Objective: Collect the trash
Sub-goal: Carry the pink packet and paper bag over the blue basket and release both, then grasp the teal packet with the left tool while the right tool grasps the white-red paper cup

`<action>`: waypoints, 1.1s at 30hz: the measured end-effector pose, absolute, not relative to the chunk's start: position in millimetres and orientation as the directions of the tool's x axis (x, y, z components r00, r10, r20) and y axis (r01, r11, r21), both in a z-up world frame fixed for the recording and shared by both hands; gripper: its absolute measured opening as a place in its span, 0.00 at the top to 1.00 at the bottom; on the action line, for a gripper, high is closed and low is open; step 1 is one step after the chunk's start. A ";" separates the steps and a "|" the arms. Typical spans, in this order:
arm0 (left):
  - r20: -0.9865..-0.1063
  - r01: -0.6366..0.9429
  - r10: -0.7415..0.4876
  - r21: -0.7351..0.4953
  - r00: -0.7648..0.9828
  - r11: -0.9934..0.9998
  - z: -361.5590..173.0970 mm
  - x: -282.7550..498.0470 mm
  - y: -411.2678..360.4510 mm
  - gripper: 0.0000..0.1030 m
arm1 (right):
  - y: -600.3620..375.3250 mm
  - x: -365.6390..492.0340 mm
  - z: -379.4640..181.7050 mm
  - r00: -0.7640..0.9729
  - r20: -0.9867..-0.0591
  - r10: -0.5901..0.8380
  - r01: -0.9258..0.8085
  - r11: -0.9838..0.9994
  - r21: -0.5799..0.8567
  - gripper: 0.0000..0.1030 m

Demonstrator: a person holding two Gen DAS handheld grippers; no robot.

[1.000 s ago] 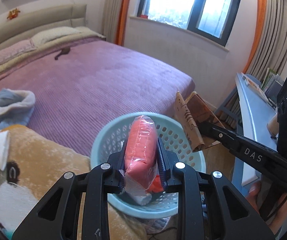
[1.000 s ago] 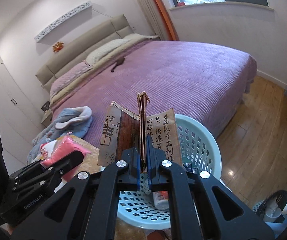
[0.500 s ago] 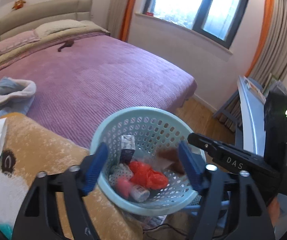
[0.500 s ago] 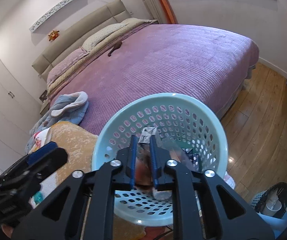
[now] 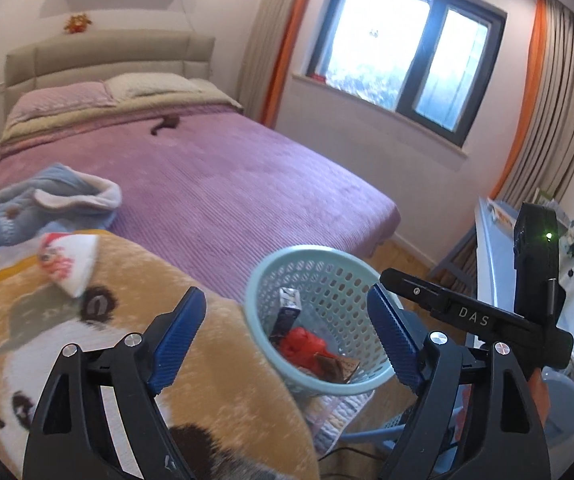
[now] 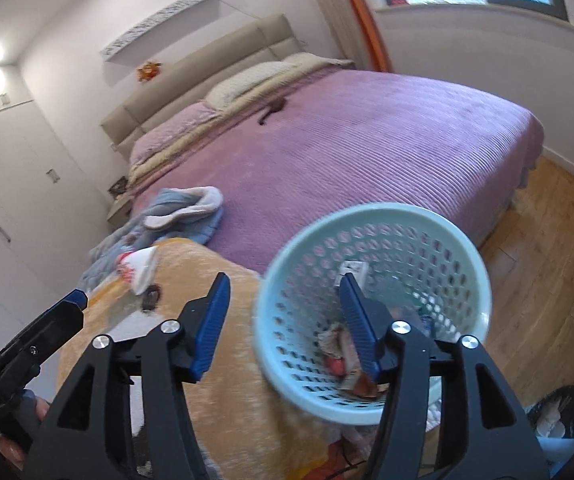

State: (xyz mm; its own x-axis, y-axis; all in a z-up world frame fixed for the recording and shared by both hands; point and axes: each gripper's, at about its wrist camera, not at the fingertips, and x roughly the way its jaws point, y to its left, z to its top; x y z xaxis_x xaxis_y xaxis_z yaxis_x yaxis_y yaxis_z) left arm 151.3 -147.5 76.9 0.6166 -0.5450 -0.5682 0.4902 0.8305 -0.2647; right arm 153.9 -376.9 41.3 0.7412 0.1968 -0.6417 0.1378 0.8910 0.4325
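Observation:
A light blue perforated basket [image 5: 275,280] [image 6: 467,272] stands at the bed's foot. It holds red plastic [image 5: 305,346], a brown printed wrapper [image 5: 337,368] and a small carton [image 5: 289,308]. My left gripper [image 5: 287,336] is open and empty, above the basket's near rim. My right gripper [image 6: 287,320] is open and empty, over the basket's left rim. A white and red paper cone [image 5: 69,260] [image 6: 137,270] lies on the tan blanket [image 5: 107,340] [image 6: 207,400], to the left of both grippers.
A purple bed [image 5: 215,184] fills the middle. A blue fleece garment [image 5: 27,212] lies beside the blanket. A small dark object [image 5: 165,124] lies near the pillows. A blue desk [image 5: 491,264] stands right. A dark bin [image 6: 555,412] sits on the wooden floor.
Both grippers opened: the pink packet left the left one and the brown printed wrapper left the right one, into the basket. Both grippers then pulled back and shifted left.

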 end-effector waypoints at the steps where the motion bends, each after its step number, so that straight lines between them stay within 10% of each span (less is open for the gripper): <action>1: -0.560 0.483 -0.541 -0.266 0.628 0.835 80.2 147.3 -138.9 0.20 | -368.7 152.1 46.8 0.748 -0.632 0.203 0.119 0.896 0.427 0.42; 21: -0.635 0.134 -0.232 -0.199 0.737 0.971 37.1 121.6 41.4 0.20 | -187.8 173.2 105.2 0.747 -0.413 0.521 -0.435 0.853 0.290 0.30; 33: -0.726 0.146 -0.169 -0.096 0.667 0.985 -37.5 147.6 19.5 0.20 | -108.9 280.6 59.4 0.713 -0.562 0.419 -0.348 0.907 0.236 0.29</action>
State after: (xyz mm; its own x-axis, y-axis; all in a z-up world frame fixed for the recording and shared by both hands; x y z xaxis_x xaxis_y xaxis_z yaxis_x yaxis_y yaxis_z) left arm 147.6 19.5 -37.5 0.6669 -0.1693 -0.7256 0.1458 0.9847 -0.0958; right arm 280.6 -108.9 59.4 0.7127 0.4194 -0.5623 -0.3476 0.9074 0.2363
